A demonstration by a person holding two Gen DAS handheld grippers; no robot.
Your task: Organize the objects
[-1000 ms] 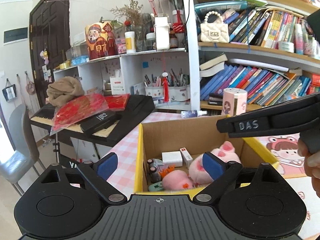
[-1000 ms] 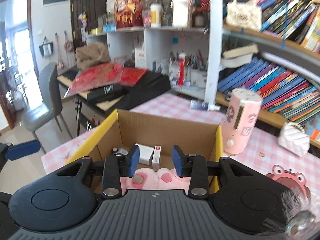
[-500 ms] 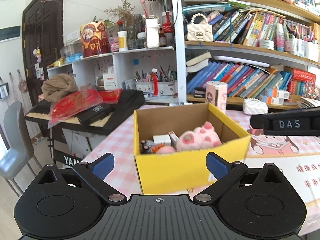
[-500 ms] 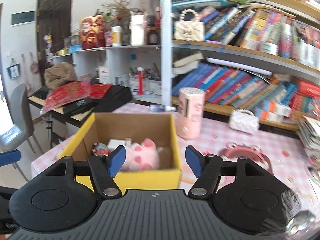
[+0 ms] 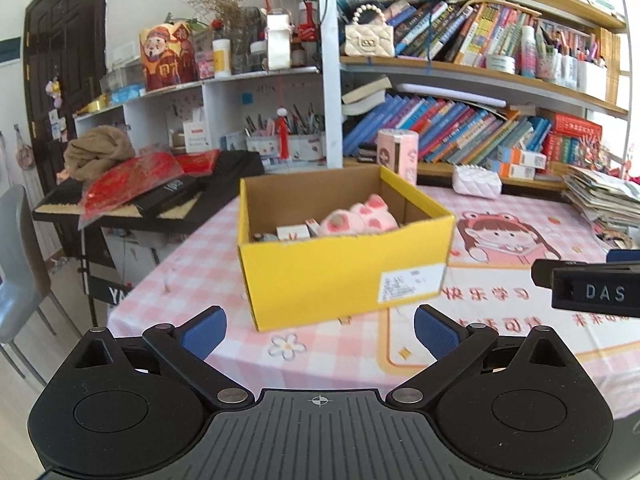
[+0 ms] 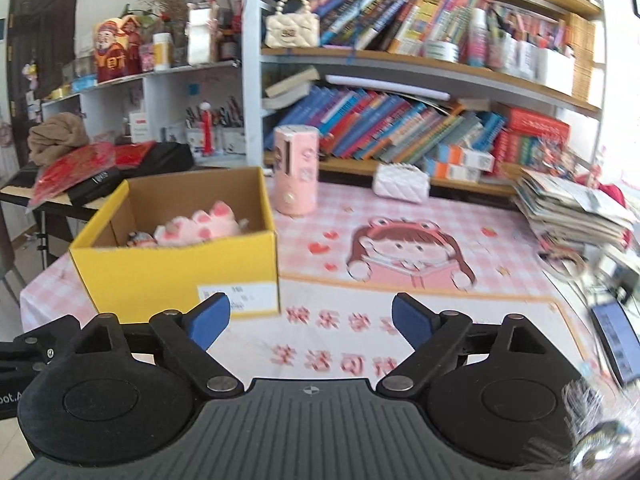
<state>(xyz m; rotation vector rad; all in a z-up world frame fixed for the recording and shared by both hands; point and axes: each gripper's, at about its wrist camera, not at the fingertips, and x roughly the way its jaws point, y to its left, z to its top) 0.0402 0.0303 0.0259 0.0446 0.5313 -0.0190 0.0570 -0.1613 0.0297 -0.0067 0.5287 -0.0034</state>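
Closest to me, my left gripper (image 5: pixel 320 330) has its fingers spread as wide as they go, nothing between the blue pads, only tablecloth beneath them. My right gripper (image 6: pixel 310 320) has just been opening too; its fingers now stand well apart and empty, hovering over the printed characters on the cloth.

Beyond both sits the yellow cardboard box (image 5: pixel 344 276) on the table (image 5: pixel 200 280), open top upward. From the left wrist its long axis runs roughly across the view, the long labelled side facing me and a corner turned slightly my way. From the right wrist the box (image 6: pixel 176 268) lies off to the left, just ahead of the left fingertip but apart from it.

Inside, the pink plush pig (image 5: pixel 360 220) rests against the far right part of the box, feet showing above the rim. The left view also shows small white boxes (image 5: pixel 294 232) beside the pig; the right view hides those behind the wall and shows only the plush pig (image 6: pixel 200 228) and something small and dark at its left.

Only the right view takes in the phone (image 6: pixel 616 340) at the table's right edge. The left view catches part of my right gripper (image 5: pixel 592 288) at its right margin.

Farther back stand a pink cylinder (image 6: pixel 296 172), a white quilted purse (image 6: pixel 400 182), a stack of papers (image 6: pixel 572 208) and the bookshelf (image 6: pixel 400 56).
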